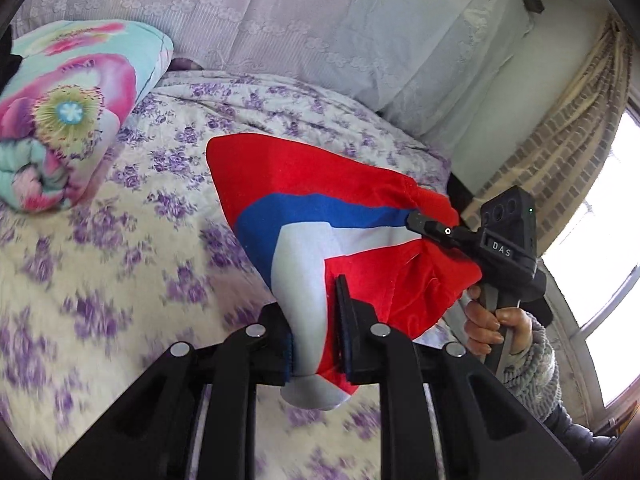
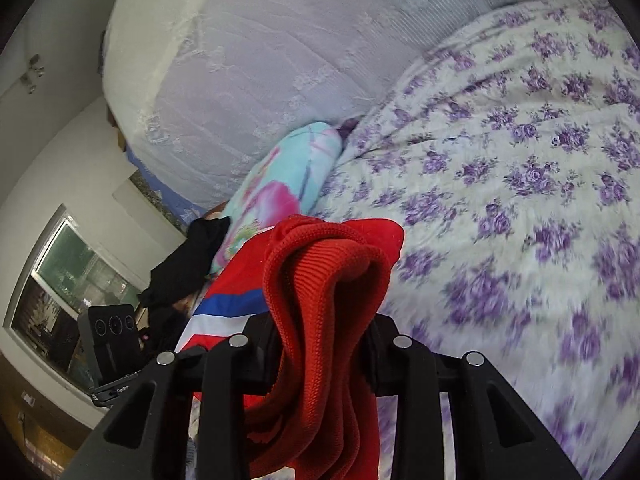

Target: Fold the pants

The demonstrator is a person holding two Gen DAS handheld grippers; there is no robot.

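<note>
Pants: the red pants [image 1: 304, 184] with a blue and white stripe hang in the air above the bed [image 1: 120, 248], stretched between the two grippers.
Left gripper: the left gripper [image 1: 312, 344] has its jaws closed on a bunched white and red part of the cloth.
Right gripper: the right gripper [image 2: 320, 344] has its jaws clamped on the ribbed red band, which drapes over and down between them.
Bed: purple-flowered bedspread, with a rolled flowered quilt [image 1: 68, 112] at the far left by the headboard [image 1: 280, 12].
Step in hand: likely carrying or shaking the pants out before laying them down; the blur in the bedspread suggests movement.
Next move: probably lower both ends together onto the bed, keeping the cloth taut so it lands flat, then bring one end over the other.
</note>
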